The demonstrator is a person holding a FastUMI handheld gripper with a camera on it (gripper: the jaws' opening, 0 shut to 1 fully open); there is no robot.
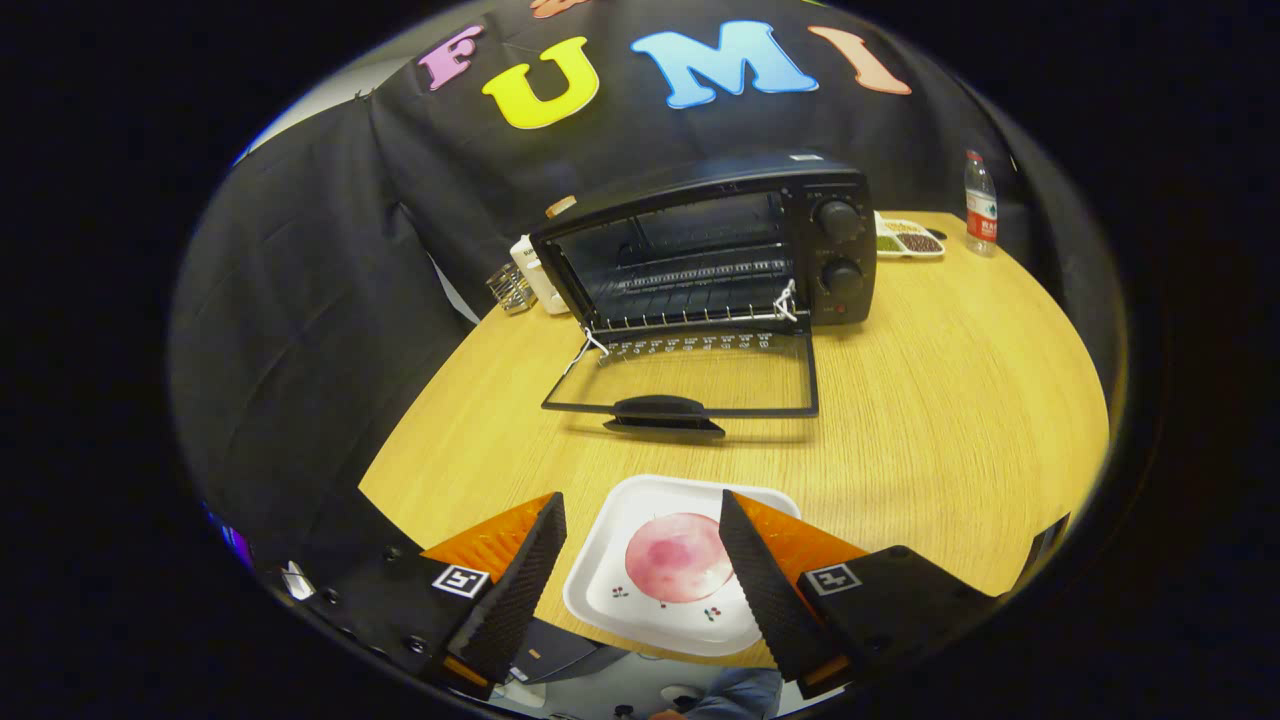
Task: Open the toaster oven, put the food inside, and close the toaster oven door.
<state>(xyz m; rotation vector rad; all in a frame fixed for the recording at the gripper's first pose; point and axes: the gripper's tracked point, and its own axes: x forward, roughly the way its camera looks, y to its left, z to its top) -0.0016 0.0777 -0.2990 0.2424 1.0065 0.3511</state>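
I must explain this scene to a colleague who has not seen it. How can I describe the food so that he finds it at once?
Start at the black toaster oven on the wooden table, its glass door folded down flat. In front of that door lies a white square plate, between the open fingers of the hand-held gripper. The food is the flat pink disc on it, the only round pink thing here.

My one view rides on the gripper [640, 520], looking forward and down along its two spread fingers. It sits over the near edge of the table [950, 420], close above the white plate [610, 560], facing the open toaster oven [715, 245] farther back against the booth wall.
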